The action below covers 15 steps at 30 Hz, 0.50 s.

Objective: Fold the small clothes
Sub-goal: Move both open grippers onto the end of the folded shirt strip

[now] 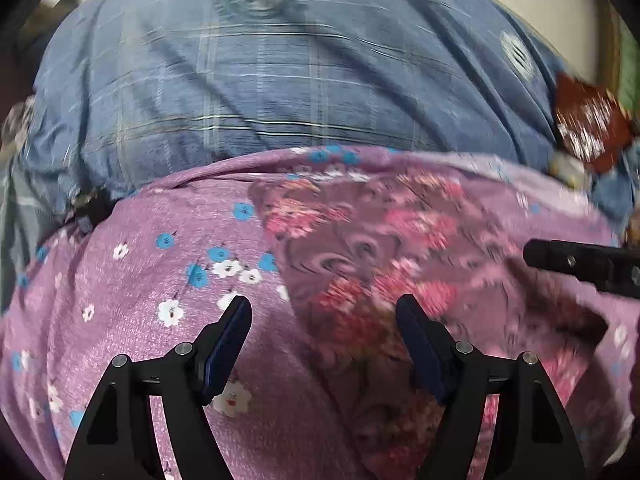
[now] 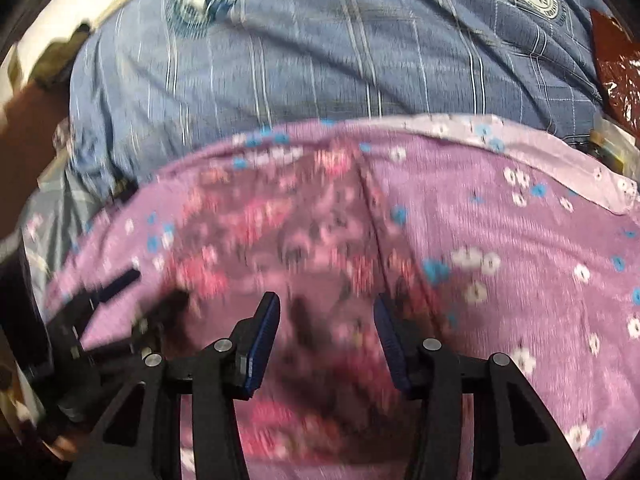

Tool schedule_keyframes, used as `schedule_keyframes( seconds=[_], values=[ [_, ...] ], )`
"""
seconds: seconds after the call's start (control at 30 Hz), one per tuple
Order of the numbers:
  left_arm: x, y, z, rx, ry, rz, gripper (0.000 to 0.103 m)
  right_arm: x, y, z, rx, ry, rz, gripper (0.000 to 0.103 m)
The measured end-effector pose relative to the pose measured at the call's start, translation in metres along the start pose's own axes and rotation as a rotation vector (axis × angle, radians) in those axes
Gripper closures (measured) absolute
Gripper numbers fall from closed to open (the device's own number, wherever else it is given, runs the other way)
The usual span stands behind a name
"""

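A small mauve garment with pink flowers [image 1: 360, 256] lies on a lilac cloth with white and blue flowers [image 1: 160, 272]. My left gripper [image 1: 324, 312] is open and empty, its fingers hovering over the garment's left edge. My right gripper [image 2: 326, 308] is open and empty over the same garment [image 2: 280, 240]. The right gripper's black finger enters the left wrist view at the right [image 1: 580, 264]. The left gripper shows in the right wrist view at lower left [image 2: 116, 284]. Both views are blurred by motion.
A blue checked bedsheet [image 1: 280, 80] covers the surface beyond the lilac cloth [image 2: 520, 260]. A dark red printed packet [image 1: 588, 120] lies at the far right, also in the right wrist view [image 2: 616, 68].
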State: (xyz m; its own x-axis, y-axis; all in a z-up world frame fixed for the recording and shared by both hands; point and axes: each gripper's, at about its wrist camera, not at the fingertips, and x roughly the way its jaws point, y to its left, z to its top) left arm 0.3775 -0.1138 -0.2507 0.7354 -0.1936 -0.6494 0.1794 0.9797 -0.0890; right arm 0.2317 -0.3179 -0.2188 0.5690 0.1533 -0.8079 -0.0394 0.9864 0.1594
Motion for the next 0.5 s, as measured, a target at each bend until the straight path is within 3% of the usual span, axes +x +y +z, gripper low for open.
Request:
schedule_keyframes(
  seconds=[0.13,0.23,0.3,0.5],
  values=[
    [0.013,0.013,0.002,-0.085,0.031,0.013,0.028,0.021,-0.006,0.028,0.036,0.013,-0.005,0.052],
    [0.034,0.009,0.001,-0.071,0.101,0.010,0.026,0.060,-0.008,0.033,0.060,0.107,0.014,0.051],
    [0.035,0.008,0.003,-0.072,0.096,0.010,0.026,0.075,-0.008,0.031,0.051,0.109,-0.020,0.044],
    [0.010,0.012,0.012,-0.092,0.027,0.002,0.028,0.042,-0.010,0.029,0.035,0.050,-0.012,0.046]
  ],
)
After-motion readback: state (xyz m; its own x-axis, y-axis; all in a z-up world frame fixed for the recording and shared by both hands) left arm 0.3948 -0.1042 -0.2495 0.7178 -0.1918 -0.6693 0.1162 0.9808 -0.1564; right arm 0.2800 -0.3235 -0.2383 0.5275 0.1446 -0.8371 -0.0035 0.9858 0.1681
